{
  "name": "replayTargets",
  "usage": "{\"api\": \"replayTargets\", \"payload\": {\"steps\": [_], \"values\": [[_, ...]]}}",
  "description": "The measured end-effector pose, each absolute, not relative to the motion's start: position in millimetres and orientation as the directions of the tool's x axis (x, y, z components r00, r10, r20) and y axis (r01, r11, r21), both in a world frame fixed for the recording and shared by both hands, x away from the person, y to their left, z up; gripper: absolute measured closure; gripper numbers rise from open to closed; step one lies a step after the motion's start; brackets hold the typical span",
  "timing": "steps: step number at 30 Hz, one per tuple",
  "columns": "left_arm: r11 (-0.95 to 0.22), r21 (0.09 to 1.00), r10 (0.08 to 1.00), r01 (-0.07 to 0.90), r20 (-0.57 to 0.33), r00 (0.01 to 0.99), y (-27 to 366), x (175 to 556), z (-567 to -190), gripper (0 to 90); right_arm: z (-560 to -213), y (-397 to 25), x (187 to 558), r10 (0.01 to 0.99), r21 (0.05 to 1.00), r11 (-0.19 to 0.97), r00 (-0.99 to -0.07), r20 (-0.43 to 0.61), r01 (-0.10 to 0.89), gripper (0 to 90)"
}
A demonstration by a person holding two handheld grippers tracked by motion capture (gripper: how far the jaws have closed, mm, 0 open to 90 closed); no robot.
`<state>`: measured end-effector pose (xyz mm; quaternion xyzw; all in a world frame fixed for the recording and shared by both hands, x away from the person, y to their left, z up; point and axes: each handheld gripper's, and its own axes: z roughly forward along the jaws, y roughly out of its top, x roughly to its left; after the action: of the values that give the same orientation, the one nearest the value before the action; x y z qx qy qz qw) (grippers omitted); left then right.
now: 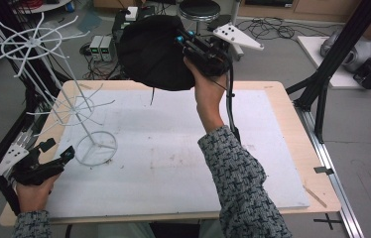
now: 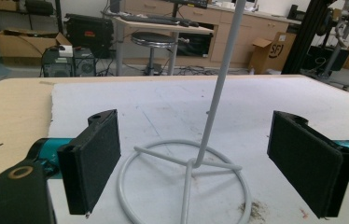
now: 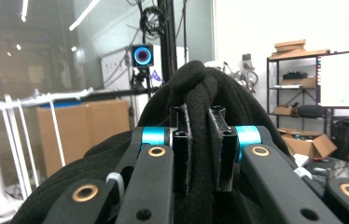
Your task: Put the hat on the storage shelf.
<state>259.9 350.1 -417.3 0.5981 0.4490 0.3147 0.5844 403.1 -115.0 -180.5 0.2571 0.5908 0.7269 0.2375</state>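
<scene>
Black fabric clamped in right tongs, raised; left tongs apart by white rack.

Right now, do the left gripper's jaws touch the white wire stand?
Apart. The left gripper view shows the left gripper open, with bare table between each jaw and the white wire stand.

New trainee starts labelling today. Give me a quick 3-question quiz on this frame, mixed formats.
1. True or false: the right tool is shut on the black fabric item.
2. Multiple choice: the left tool is A) clamped on the pole, B) open with the white wire rack's ring base between its jaws, C) resting on the fabric.
3. Fill in: the black fabric item is held ____ the table, not lying on it.

Key: 1 true; 2 B; 3 above.
</scene>
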Motion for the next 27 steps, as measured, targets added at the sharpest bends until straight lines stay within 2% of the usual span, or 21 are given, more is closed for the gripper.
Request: {"api": "replayTargets", "payload": {"steps": [16, 27], "values": [[0.087, 0.981, 0.904, 0.172, -0.151, 0.401, 350, 260, -417, 17.4, -138, -108, 395, 0.603, 0.955, -0.282, -0.791, 0.105, -0.088, 82.0], [0.088, 0.981, 0.904, 0.174, -0.152, 0.399, 350, 261, -418, 17.4, -124, -104, 390, 0.565, 0.939, -0.329, -0.817, 0.113, -0.097, 82.0]]}}
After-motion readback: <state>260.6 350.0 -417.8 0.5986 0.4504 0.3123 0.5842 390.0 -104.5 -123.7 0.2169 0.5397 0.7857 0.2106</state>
